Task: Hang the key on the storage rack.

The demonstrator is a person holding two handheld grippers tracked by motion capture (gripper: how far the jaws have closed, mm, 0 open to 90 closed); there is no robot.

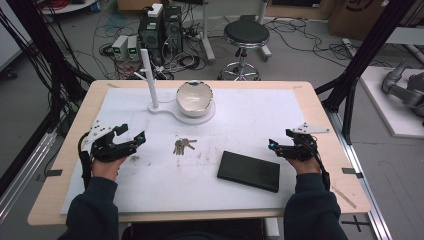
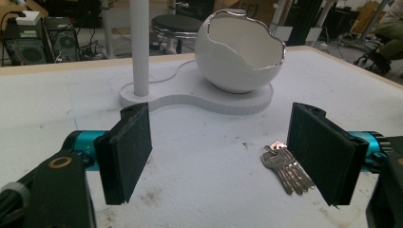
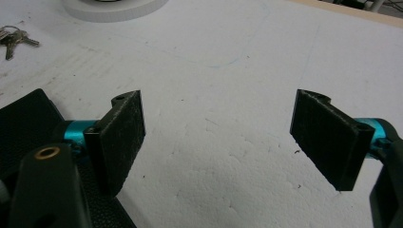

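Keys [image 1: 183,145] are seen lying flat on the white table cover [image 1: 250,120], near its middle, a little to the right of the left gripper [image 1: 134,139] and well apart from the right gripper [image 1: 276,145]. Nothing touches the bunch. In the left gripper view the keys [image 2: 287,169] lie on the cover just beside the right-hand jaw — partly hidden behind it. The jaws of the left gripper are spread wide, with bare cover between them; nothing is grasped.

Beyond the keys a white eggshell-shaped bowl [image 1: 194,97] with a jagged rim is noted, seated on a flat white base [image 1: 172,111] that also carries an upright white post [image 1: 149,77].

The right gripper is held low over the right part of the cover, its jaws likewise released and wide apart, empty. A black flat case [image 1: 249,171] lies between the two hands, nearer the right one — its corner shows beneath the left-hand jaw in the right gripper view. Both grippers are apart from all objects.
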